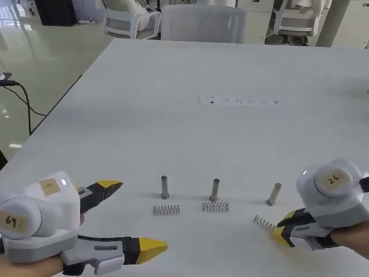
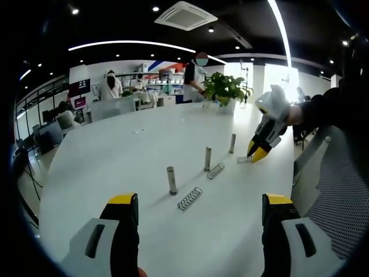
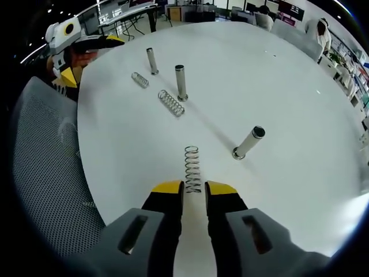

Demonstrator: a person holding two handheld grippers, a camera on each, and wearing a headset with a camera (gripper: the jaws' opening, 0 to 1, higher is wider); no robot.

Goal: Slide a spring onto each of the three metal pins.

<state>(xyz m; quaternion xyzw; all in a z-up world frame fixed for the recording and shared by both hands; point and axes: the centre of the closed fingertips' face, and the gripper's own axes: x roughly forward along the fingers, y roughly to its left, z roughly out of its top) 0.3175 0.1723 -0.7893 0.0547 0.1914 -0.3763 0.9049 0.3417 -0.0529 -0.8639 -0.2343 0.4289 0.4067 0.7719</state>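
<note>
First pickup, I judge. Right yellow-tipped gripper (image 3: 194, 187): jaws nearly closed, straddling near end of rightmost steel coil spring (image 3: 192, 164), flat on white table (image 1: 190, 138) beside right grey metal pin (image 3: 248, 142); can't tell if clamped. Left gripper (image 1: 138, 215) wide open, empty. Next: lift, align over pin.

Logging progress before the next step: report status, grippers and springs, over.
Left tongs open, hovering. Right tongs nearly shut around right spring end, grip unconfirmed. Left pin, middle pin, right pin bare; left spring, middle spring flat on table. Nothing blocking.
</note>
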